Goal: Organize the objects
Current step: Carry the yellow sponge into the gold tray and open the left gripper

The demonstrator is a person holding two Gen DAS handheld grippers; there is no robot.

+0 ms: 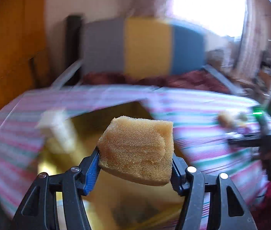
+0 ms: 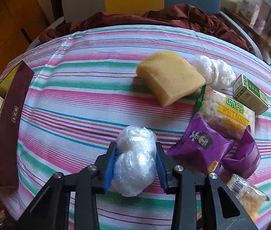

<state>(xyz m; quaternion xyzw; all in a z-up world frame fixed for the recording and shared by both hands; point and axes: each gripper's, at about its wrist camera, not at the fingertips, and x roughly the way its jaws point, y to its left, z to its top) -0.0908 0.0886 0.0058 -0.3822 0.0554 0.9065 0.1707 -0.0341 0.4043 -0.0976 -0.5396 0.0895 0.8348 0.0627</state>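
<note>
In the left wrist view, my left gripper (image 1: 135, 159) is shut on a tan sponge block (image 1: 137, 147) and holds it in the air above an open box with a yellow inside (image 1: 89, 122). The background is motion-blurred. In the right wrist view, my right gripper (image 2: 135, 159) is shut on a white plastic-wrapped bundle (image 2: 135, 164), low over the striped tablecloth (image 2: 78, 88). A second tan sponge (image 2: 170, 78) lies on the cloth farther back. The maroon box (image 2: 10, 118) stands at the table's left edge.
To the right lie another plastic bundle (image 2: 214, 72), a green carton (image 2: 250, 94), a green-and-yellow snack bag (image 2: 225, 111), two purple packets (image 2: 200, 149) and a barcoded clear packet (image 2: 248, 193). A chair with dark red cloth (image 2: 154, 17) stands behind the table.
</note>
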